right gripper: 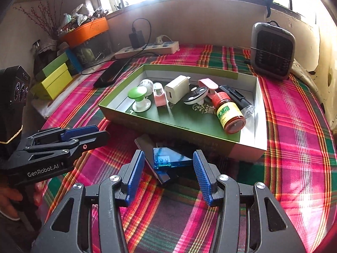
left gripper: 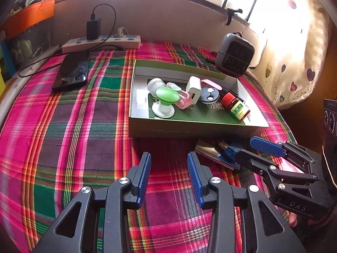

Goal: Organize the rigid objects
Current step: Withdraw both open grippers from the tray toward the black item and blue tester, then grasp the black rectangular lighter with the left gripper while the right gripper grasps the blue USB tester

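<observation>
A green-lined cardboard box (left gripper: 189,129) (right gripper: 210,141) sits on the plaid cloth and holds several small items: a green-topped knob (left gripper: 166,97) (right gripper: 138,93), a white charger (left gripper: 193,89) (right gripper: 177,88), a pink clip (left gripper: 185,101) (right gripper: 160,98), a red-capped bottle (left gripper: 236,105) (right gripper: 229,113). A blue translucent block (right gripper: 170,160) (left gripper: 229,154) lies on a dark flat slab (right gripper: 151,158) in front of the box. My right gripper (right gripper: 168,172) (left gripper: 244,147) is open, its pads either side of the blue block. My left gripper (left gripper: 168,168) (right gripper: 101,132) is open and empty over the cloth.
A black phone (left gripper: 71,71) and a power strip (left gripper: 101,42) with a charger lie at the back left. A small grey heater (left gripper: 233,54) (right gripper: 271,50) stands behind the box at the right. Yellow and green boxes (right gripper: 54,80) stack at the far left.
</observation>
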`<state>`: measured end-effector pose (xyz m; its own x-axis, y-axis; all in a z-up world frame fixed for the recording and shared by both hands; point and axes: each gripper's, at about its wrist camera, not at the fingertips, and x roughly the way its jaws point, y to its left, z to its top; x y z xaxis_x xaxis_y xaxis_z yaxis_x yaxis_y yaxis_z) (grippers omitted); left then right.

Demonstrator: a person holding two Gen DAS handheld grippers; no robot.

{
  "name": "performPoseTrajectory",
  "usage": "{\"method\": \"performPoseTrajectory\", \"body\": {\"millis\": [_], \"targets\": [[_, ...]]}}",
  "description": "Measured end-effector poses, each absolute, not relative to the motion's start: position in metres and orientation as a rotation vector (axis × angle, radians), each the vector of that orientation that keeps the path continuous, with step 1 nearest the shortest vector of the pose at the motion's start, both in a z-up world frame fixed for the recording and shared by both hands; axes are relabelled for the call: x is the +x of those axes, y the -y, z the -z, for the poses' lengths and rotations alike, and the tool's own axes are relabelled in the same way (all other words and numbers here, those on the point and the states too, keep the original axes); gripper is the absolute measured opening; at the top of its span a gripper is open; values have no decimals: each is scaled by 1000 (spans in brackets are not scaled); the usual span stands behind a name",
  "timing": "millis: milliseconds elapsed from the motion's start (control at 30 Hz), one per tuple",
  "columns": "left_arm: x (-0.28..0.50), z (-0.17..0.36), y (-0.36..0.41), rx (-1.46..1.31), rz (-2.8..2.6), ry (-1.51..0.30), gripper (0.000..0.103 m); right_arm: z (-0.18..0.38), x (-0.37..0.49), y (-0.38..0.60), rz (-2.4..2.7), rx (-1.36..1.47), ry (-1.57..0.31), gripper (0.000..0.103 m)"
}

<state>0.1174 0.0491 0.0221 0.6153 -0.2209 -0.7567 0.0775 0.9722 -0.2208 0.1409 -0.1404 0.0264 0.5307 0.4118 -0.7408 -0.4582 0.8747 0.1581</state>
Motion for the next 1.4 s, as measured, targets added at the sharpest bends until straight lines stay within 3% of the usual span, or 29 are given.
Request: {"method": "performPoseTrajectory", "body": {"millis": [367,1133,1400], "targets": [[116,-18,-51,-191,195,-904,35,-7,140,138,-568,17,-944,49],[109,-16,-70,-209,157,-919,35,-5,117,83,-779,-58,-939,50],[110,-15,-59,-197,196,-931,35,-10,118,108,-710,-46,-917,50]]}}
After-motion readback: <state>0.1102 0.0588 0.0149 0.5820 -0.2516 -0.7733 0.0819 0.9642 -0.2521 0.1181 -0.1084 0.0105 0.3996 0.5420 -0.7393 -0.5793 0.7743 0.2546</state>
